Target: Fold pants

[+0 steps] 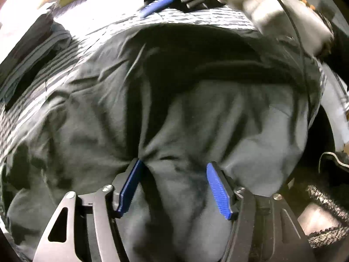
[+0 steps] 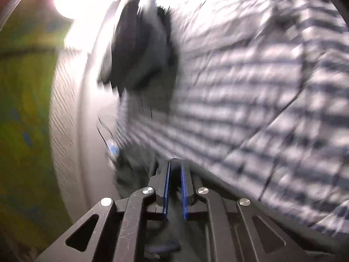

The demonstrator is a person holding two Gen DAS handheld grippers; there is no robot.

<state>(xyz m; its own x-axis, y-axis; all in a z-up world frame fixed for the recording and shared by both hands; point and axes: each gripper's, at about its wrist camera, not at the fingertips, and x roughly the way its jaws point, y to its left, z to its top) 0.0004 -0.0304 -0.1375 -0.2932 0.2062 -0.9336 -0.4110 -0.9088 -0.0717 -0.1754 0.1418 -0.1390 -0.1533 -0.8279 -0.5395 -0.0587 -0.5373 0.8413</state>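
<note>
Lying crumpled on a bed with a grey and white striped cover, the pants fill most of the left wrist view. They are dark grey, soft and much wrinkled, with a black band, maybe the waistband, curving across the far part. The cloth bunches into deep folds that run toward the near side.

The left tongs point down at the pants with the blue pads spread wide. A hump of grey cloth rises between them; the left pad touches a fold, and the right pad stands free of the cloth, so nothing is pinched.

The right tongs are seen in their own blurred view, pads almost pressed together with a narrow gap. Something dark sits in this gap, but I cannot tell if it is cloth. Beyond them lies the striped cover, and at the far left a pile of dark clothes.

At the far left of the left wrist view lies another stack of folded clothes.
</note>
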